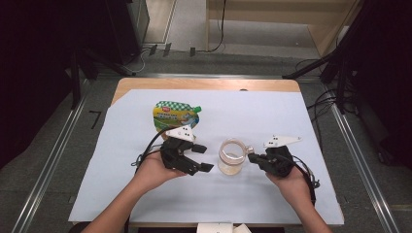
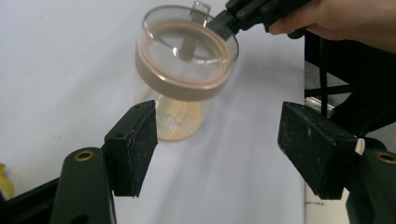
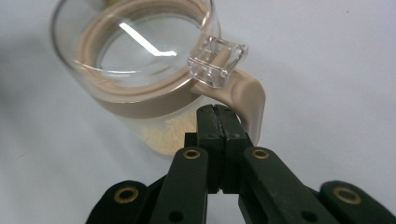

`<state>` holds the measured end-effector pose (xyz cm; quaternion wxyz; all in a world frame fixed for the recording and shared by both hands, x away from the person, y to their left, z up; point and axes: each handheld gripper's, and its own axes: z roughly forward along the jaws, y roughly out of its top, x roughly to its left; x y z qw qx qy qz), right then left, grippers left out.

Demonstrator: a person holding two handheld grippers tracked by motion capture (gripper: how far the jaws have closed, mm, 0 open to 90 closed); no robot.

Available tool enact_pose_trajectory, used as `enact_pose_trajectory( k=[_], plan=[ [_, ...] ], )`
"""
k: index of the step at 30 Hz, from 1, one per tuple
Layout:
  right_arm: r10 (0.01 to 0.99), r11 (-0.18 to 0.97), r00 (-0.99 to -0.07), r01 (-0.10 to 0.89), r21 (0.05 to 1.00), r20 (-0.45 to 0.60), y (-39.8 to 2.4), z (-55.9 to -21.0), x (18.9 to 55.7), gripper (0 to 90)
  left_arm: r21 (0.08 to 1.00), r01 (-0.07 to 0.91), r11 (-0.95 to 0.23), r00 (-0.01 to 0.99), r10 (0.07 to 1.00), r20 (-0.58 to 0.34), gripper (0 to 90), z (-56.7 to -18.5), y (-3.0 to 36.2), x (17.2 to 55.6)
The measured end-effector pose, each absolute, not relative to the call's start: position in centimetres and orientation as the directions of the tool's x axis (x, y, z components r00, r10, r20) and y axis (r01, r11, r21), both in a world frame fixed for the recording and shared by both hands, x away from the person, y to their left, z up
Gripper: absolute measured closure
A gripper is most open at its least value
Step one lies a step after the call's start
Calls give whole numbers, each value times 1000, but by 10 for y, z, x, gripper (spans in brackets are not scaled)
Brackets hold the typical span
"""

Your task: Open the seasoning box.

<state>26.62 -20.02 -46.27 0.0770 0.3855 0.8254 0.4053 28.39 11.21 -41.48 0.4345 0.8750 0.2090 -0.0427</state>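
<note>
A wooden table (image 1: 204,84) stood under the high camera, and a big white sheet (image 1: 252,111) covered almost all of it. On the far left part of the sheet lay a green and yellow pouch (image 1: 176,114) with a green cap at its right corner. Near the middle of the sheet stood a clear jar (image 1: 232,156) with a tan ring around its top, a clear lid and a tan handle on its right side. A little pale yellow powder (image 2: 180,122) sat at the bottom of the jar. The person's left hand (image 1: 154,171) held the left gripper (image 1: 200,158) just to the left of the jar, not touching it. Its jaws stood wide apart with nothing between them, and in the left gripper view the jar showed farther off, past the two black pads (image 2: 134,145). The person's right hand (image 1: 290,180) held the right gripper (image 1: 253,158) just to the right of the jar. In the right gripper view its two jaws were pressed flat together, and their tips (image 3: 218,122) sat right by the handle (image 3: 247,100), under the small clear tab (image 3: 217,61) of the lid. I could not tell if the tips pinched the handle or only touched it.
</note>
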Motion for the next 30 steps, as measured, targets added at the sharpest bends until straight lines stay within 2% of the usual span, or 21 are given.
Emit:
enact_pose_trajectory(
  k=[7, 17, 23, 30],
  plan=[
    [724, 334, -668, 556, 762, 170, -216, -449, 259, 900, 749, 390, -536, 917, 301, -262, 290, -414, 90, 300],
    [759, 304, -618, 616, 727, 206, -217, -463, 278, 900, 741, 345, -576, 933, 295, -205, 276, -431, 69, 314],
    [763, 301, -606, 639, 708, 223, -213, -472, 287, 900, 758, 346, -553, 934, 280, -222, 207, -440, 62, 316],
    [773, 308, -601, 636, 707, 204, -211, -474, 284, 900, 773, 293, -563, 945, 291, -147, 154, -448, 55, 309]
  ],
)
